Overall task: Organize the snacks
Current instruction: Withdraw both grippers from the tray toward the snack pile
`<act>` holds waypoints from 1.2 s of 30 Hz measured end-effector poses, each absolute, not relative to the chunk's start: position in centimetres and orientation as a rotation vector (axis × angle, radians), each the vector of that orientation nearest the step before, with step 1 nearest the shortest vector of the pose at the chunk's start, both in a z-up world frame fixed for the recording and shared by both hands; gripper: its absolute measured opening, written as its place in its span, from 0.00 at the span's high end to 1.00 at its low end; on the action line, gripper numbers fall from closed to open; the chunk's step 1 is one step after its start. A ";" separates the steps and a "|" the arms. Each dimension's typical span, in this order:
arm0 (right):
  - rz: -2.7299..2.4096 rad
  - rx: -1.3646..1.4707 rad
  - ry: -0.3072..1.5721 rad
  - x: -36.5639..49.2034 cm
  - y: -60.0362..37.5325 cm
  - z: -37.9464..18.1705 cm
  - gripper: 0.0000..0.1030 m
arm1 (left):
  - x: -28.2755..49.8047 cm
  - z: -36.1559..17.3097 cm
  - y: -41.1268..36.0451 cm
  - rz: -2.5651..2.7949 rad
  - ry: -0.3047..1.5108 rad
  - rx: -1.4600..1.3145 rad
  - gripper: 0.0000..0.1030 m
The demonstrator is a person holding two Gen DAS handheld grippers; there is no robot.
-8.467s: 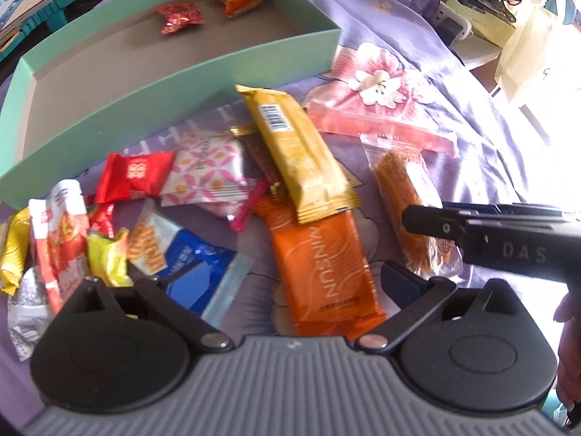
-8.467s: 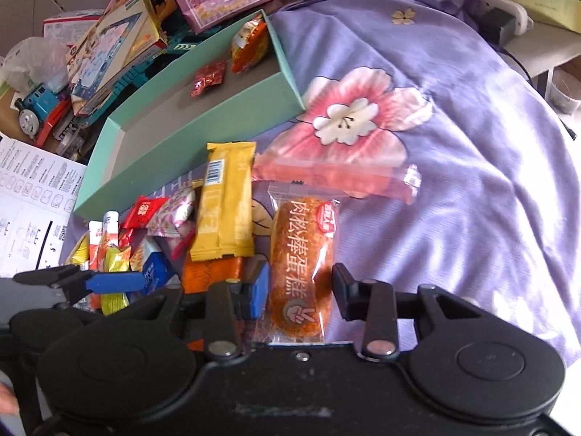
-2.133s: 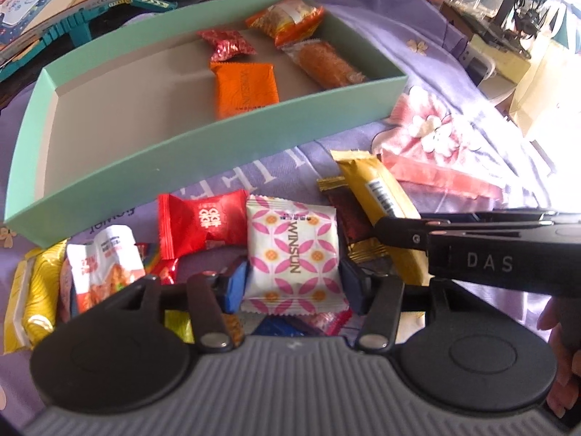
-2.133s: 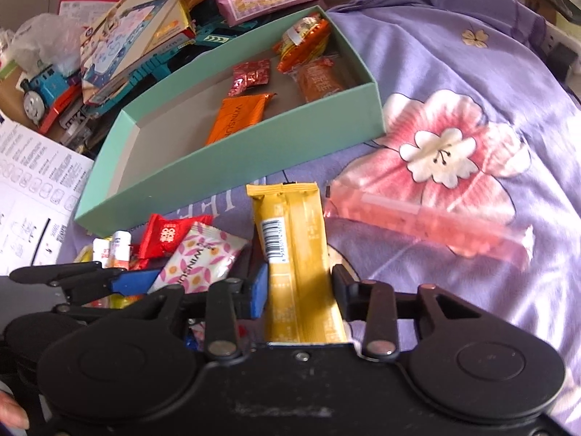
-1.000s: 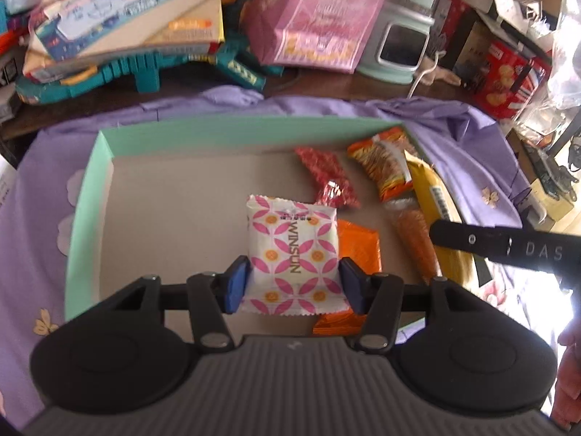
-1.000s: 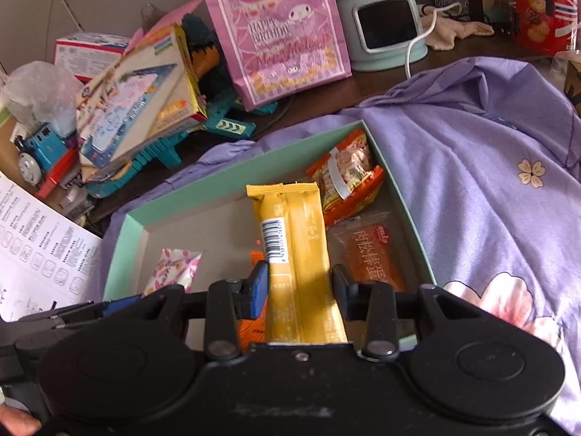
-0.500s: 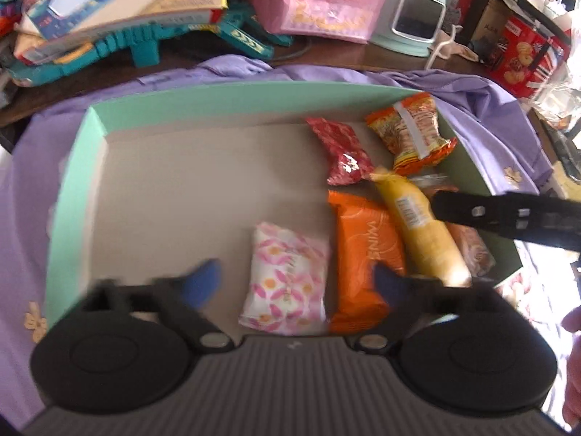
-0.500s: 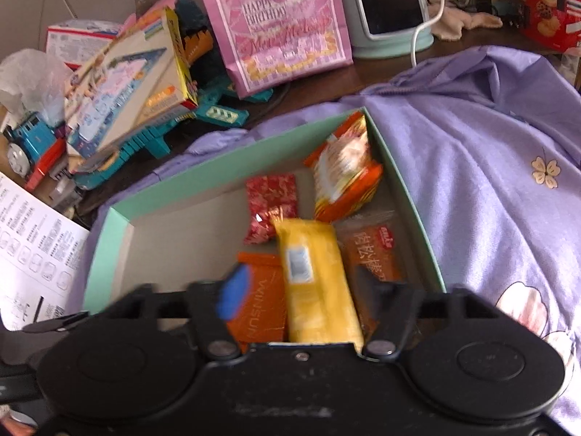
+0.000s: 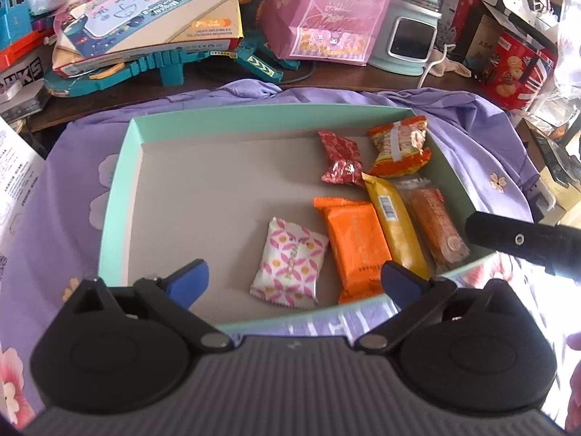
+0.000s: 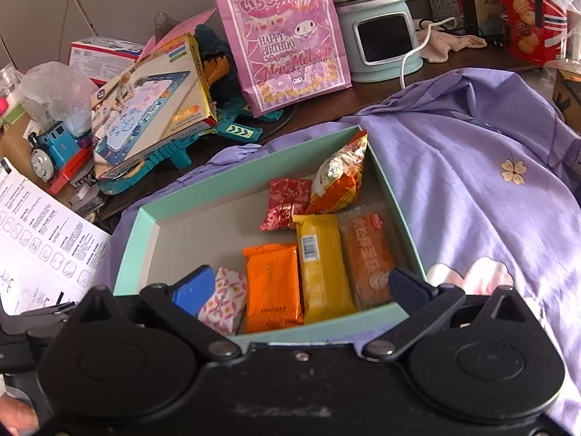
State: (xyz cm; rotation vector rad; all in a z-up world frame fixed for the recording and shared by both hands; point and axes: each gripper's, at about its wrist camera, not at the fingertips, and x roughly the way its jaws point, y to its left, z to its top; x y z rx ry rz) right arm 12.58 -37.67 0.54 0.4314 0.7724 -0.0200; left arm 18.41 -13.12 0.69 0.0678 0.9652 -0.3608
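A mint-green box (image 9: 116, 196) (image 10: 134, 250) lies on the purple cloth. In it lie a pink-patterned snack (image 9: 288, 263) (image 10: 223, 299), an orange pack (image 9: 354, 243) (image 10: 272, 285), a yellow bar (image 9: 394, 227) (image 10: 321, 265), a clear-wrapped orange cake (image 9: 434, 227) (image 10: 366, 258), a red candy (image 9: 341, 158) (image 10: 287, 201) and an orange chip bag (image 9: 399, 145) (image 10: 339, 180). My left gripper (image 9: 292, 278) is open and empty above the box's near edge. My right gripper (image 10: 301, 287) is open and empty above the near right part; its finger (image 9: 508, 238) shows in the left wrist view.
Behind the box stand a pink gift bag (image 9: 323, 18) (image 10: 287, 40), a mint appliance (image 10: 381, 36), a toy box on teal track (image 9: 145, 18) (image 10: 152, 105), a blue toy train (image 10: 54, 149) and a red tin (image 9: 515, 65). A printed sheet (image 10: 40, 243) lies left.
Both grippers carried their snacks over the box and opened. The pink-patterned snack and the yellow bar now lie in the box. Both grippers have since drawn back a little.
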 end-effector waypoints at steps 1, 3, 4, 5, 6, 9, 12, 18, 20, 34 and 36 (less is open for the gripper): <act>-0.020 0.434 0.770 12.2 -37.6 0.7 0.00 | 17.9 0.8 -13.0 -0.362 0.965 0.072 0.00; -0.019 0.439 0.765 11.3 -37.5 1.0 0.00 | 16.9 0.9 -12.6 -0.365 0.966 0.076 0.00; -0.018 0.438 0.763 10.9 -37.3 1.1 0.00 | 16.4 1.0 -12.4 -0.369 0.967 0.077 0.00; -0.017 0.438 0.762 10.6 -37.2 1.2 0.00 | 15.9 1.0 -12.2 -0.371 0.968 0.079 0.00; -0.016 0.437 0.762 10.2 -37.1 1.2 0.00 | 15.4 1.0 -12.0 -0.373 0.969 0.081 0.00; -0.017 0.426 0.753 8.8 -36.8 1.1 0.00 | 14.1 0.8 -11.6 -0.381 0.973 0.091 0.00; -0.024 0.412 0.764 7.7 -36.6 0.6 0.00 | 12.9 0.3 -11.3 -0.386 0.981 0.107 0.00; -0.029 0.464 0.821 6.2 -36.9 -1.3 0.00 | 11.0 -1.7 -11.3 -0.404 1.018 0.151 0.00; -0.035 0.473 0.840 5.7 -36.8 -2.1 0.00 | 10.5 -2.2 -11.1 -0.419 1.025 0.152 0.00; -0.032 0.449 0.967 6.0 -35.3 -6.6 0.43 | 11.4 -4.6 -9.6 -0.419 1.057 0.133 0.00; -0.030 0.436 0.975 6.4 -34.9 -6.9 0.45 | 11.8 -4.7 -9.4 -0.416 1.062 0.119 0.00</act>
